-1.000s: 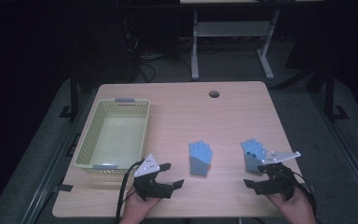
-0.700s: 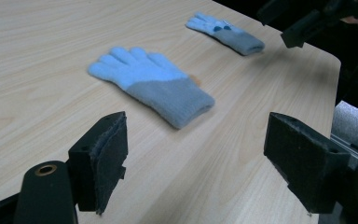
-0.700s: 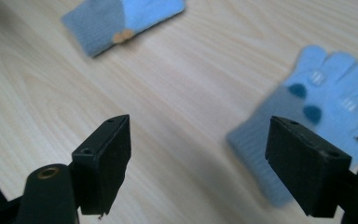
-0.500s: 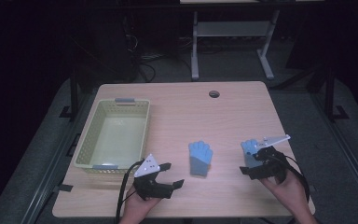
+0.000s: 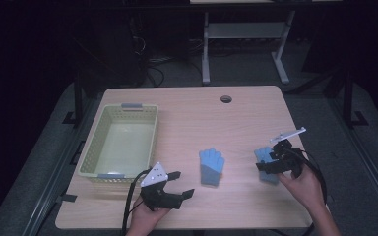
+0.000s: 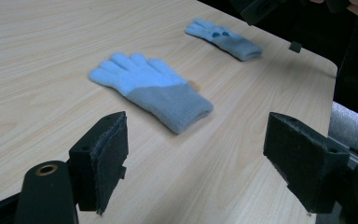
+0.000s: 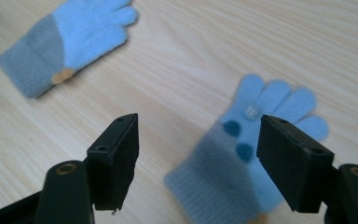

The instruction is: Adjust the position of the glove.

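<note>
Dotted glove flat on table, right tool open above

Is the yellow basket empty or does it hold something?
Empty: the high view shows the basket with a bare bottom; both gloves lie on the table.

The right hand-held gripper covers much of the right glove from above. In the right gripper view that glove is blurred, its cuff cut off at the bottom edge. The person's left hand is cut off at the tabletop's near edge.
</note>
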`<state>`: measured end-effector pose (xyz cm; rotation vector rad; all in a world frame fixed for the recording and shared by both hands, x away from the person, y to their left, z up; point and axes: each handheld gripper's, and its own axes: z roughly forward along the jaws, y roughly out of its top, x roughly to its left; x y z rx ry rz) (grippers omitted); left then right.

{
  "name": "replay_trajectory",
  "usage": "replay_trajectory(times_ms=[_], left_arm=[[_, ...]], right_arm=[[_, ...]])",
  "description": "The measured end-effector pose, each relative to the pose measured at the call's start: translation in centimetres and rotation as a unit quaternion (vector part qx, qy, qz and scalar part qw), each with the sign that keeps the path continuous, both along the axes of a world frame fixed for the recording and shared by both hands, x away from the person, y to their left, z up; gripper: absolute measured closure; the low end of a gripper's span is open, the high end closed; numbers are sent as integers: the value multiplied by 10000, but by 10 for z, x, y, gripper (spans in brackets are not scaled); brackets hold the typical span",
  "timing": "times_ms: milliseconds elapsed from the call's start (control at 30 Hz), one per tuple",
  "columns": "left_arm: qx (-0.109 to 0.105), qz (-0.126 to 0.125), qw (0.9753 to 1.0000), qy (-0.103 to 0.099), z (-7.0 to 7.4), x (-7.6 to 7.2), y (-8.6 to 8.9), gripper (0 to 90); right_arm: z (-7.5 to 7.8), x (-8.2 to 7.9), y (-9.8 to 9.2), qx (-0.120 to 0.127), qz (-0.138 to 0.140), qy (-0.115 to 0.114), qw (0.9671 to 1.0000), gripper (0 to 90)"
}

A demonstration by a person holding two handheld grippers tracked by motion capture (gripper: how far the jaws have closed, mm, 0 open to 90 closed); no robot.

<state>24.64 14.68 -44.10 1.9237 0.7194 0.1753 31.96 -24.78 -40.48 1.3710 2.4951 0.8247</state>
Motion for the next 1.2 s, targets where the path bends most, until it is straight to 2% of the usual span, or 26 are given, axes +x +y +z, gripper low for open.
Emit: replay_trajectory(times_ms=[233,367,533,633,667,767,800,867,933,1067,1167,1200], left_arm=[[-53,-6,10000,33,-1,-1,-2,216],[-61,0,10000,32,-1,-1,-2,216],[-72,11,10000,52,-1,-1,-2,216],[-72,-1,10000,58,-1,-1,-2,216],[-66,-5,10000,57,-1,-1,-2,216],[-72,11,10000,58,-2,-1,-2,216],[-83,29,9999,66,-2,-1,-2,216],[-74,28,9999,71,-2,0,-2,216],[-72,33,9999,82,-2,0,-1,216],[-79,35,9999,65,-2,0,-1,216],[-92,41,9999,61,-1,0,-1,216],[-83,39,9999,60,-1,0,-1,216]], right_arm=[[0,13,-5,-100,-180,117,9997,322],[-6,20,-8,-147,-296,300,9990,352],[-10,24,-11,-181,-337,356,9986,378],[-12,26,-13,-187,-455,449,9978,392],[-15,27,-14,-170,-517,541,9970,406],[-17,28,-14,-189,-526,586,9967,420],[-20,29,-14,-263,-542,701,9957,460],[-22,30,-14,-309,-532,747,9953,471],[-25,31,-13,-387,-504,821,9946,532],[-32,32,-12,-566,-544,950,9924,564],[-37,32,-11,-581,-601,1001,9915,573],[-37,31,-12,-560,-621,948,9920,579]])
